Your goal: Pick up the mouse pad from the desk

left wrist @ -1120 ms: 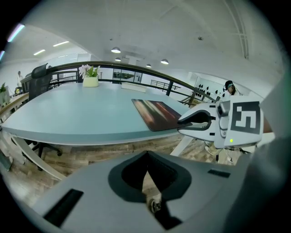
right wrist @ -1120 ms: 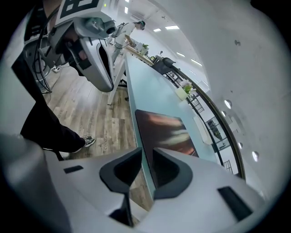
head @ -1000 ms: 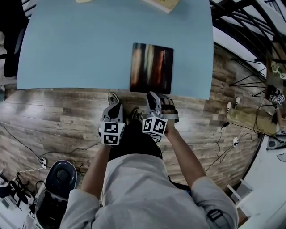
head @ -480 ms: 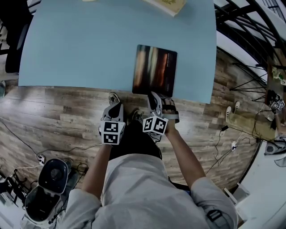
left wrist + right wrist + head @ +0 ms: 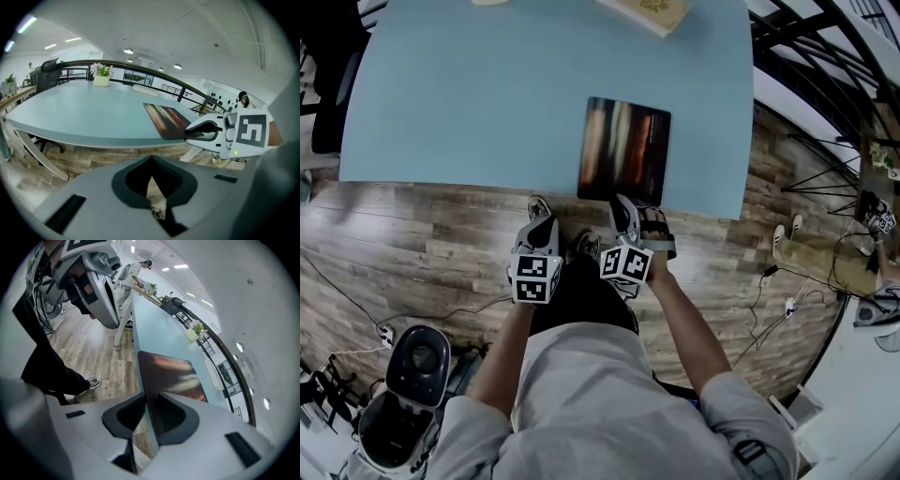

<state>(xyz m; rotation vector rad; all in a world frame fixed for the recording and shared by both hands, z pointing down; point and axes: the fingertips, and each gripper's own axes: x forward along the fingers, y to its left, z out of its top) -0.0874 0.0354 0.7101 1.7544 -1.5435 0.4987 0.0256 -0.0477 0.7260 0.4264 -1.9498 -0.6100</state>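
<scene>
The dark mouse pad (image 5: 624, 152) lies flat on the light blue desk (image 5: 478, 103), with its near edge at the desk's near rim. My right gripper (image 5: 622, 200) is at that near edge. In the right gripper view the pad (image 5: 171, 376) runs in between the jaws, which are shut (image 5: 149, 397) on its edge, one above and one below. The left gripper view shows the right gripper (image 5: 187, 133) pinched at the pad's (image 5: 166, 119) near corner. My left gripper (image 5: 541, 223) hangs over the floor short of the desk, shut (image 5: 150, 159) on nothing.
A book (image 5: 642, 9) lies at the desk's far edge and a flower pot (image 5: 101, 77) stands at the far end. The person's shoes (image 5: 536, 204) are on the wood floor under the rim. A round dark device (image 5: 417, 361) and cables lie at lower left.
Both grippers stay in nearly the same place. The right one sits slightly further onto the pad's near edge. The round device on the floor has shifted.
</scene>
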